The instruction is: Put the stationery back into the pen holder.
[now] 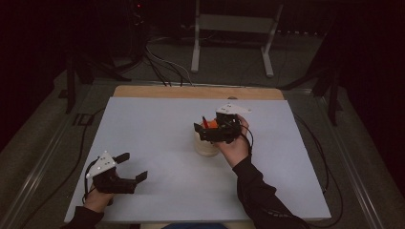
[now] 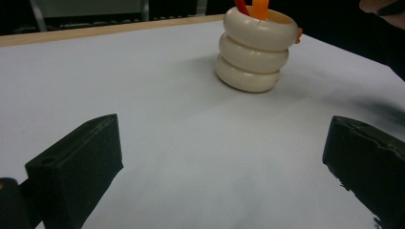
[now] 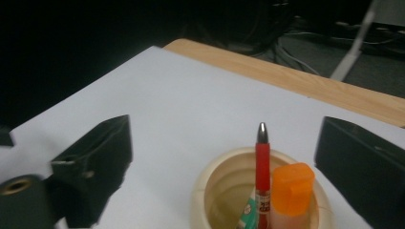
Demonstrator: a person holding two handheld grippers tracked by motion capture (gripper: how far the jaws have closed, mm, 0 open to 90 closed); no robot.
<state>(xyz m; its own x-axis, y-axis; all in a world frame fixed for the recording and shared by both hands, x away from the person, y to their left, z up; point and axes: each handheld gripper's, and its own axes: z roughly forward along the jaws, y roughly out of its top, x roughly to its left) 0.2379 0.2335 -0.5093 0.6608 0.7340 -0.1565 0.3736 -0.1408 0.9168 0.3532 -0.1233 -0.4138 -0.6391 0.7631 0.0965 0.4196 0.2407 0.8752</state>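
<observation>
Dark floor and cables lie beyond our table (image 1: 143, 124), whose white sheet leaves a wooden strip bare at the far edge. At the near left we hold the left gripper (image 1: 133, 167) low over the sheet, its jaws wide with nothing between them. Near the middle stands the cream ribbed holder (image 1: 206, 145), upright, with a red pen (image 3: 262, 167) and an orange-capped tube (image 3: 292, 188) standing side by side inside it. Our right gripper (image 1: 210, 130) hangs just above the holder's mouth, jaws spread wide on either side of the pen and tube, gripping neither.
</observation>
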